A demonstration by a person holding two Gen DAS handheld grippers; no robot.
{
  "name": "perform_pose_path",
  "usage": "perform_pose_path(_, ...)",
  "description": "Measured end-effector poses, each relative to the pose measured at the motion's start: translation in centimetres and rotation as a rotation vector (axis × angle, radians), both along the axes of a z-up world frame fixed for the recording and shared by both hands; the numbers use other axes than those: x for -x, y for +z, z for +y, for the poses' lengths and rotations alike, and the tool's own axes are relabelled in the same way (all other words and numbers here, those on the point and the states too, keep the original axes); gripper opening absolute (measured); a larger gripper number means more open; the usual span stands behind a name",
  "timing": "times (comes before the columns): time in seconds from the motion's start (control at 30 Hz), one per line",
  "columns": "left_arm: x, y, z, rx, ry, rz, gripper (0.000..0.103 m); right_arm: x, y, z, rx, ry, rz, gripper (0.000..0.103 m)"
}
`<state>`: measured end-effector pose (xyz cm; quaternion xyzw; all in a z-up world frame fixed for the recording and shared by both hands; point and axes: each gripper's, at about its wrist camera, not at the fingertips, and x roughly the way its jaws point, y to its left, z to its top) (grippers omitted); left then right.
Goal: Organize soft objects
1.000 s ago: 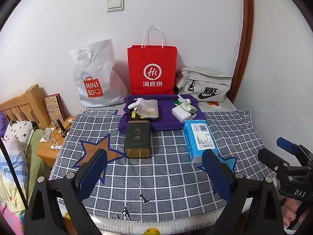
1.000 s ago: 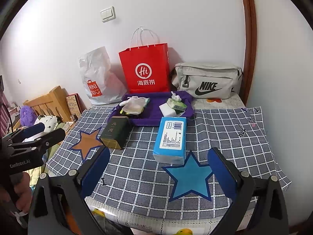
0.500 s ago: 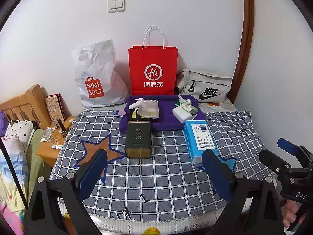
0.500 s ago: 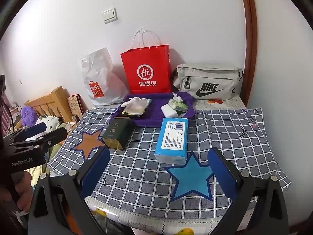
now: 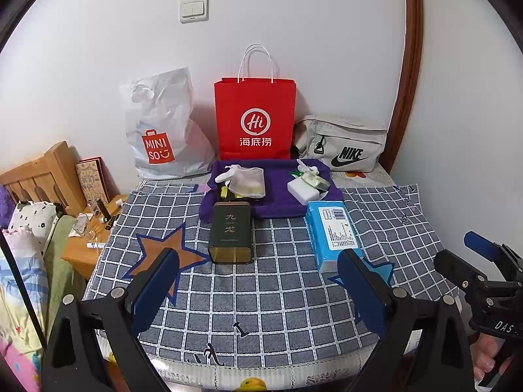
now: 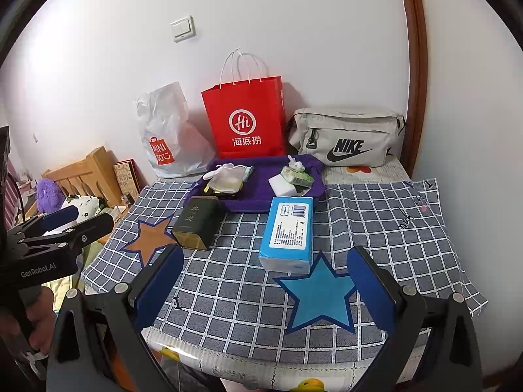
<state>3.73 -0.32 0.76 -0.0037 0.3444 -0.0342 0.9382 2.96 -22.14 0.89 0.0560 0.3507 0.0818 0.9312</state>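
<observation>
A purple tray (image 5: 278, 196) (image 6: 258, 201) at the back of the checked cloth holds a mesh pouch (image 5: 246, 183) (image 6: 227, 181), a white block (image 5: 302, 190) (image 6: 281, 184) and a small green packet (image 5: 315, 181) (image 6: 297, 176). In front of it lie a blue tissue pack (image 5: 333, 232) (image 6: 289, 232) and a dark tea tin (image 5: 230, 233) (image 6: 196, 222). My left gripper (image 5: 258, 290) is open and empty above the near edge of the cloth. My right gripper (image 6: 264, 284) is open and empty, short of the tissue pack.
A red paper bag (image 5: 255, 117), a white Miniso bag (image 5: 163, 127) and a grey Nike bag (image 5: 343, 147) stand against the wall behind the tray. A wooden nightstand (image 5: 88, 245) and bedding are to the left. The wall is close on the right.
Both views have shifted only slightly; the objects stay where they were and both grippers stay open.
</observation>
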Motion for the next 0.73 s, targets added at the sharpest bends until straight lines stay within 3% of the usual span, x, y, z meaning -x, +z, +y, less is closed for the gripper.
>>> perform_pose_path(0.73, 0.28, -0.45, -0.25, -0.014, -0.007, 0.009, 0.098, 0.25, -0.17, 0.36, -0.001, 0.003, 0.0, 0.099)
